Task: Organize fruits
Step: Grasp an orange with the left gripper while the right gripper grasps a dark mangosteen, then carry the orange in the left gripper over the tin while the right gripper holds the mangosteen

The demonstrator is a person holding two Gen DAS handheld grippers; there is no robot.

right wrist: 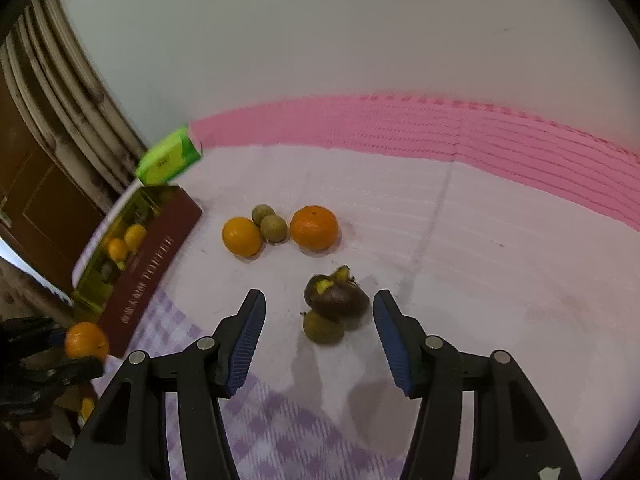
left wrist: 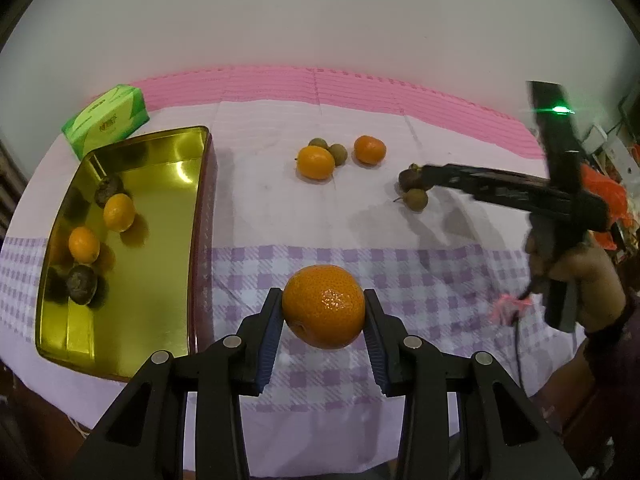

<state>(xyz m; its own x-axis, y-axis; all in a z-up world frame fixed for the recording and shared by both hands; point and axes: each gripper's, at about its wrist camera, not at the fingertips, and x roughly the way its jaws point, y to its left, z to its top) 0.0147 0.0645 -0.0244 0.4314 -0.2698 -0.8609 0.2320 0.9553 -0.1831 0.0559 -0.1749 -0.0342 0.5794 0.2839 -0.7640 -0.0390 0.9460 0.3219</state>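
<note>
My left gripper is shut on a tangerine, held above the checked cloth just right of the gold tin. The tin holds two yellow-orange fruits and two dark ones. My right gripper stands open around a dark brown fruit with a small brownish-green fruit against it; the pads do not touch either. Farther back lie a yellow-orange fruit, two small green-brown fruits and another tangerine. The right wrist view shows the held tangerine at its left edge.
A green tissue pack stands behind the tin at the back left. A pink mat runs along the wall at the table's far edge. A person's hand holds the right gripper at the right side.
</note>
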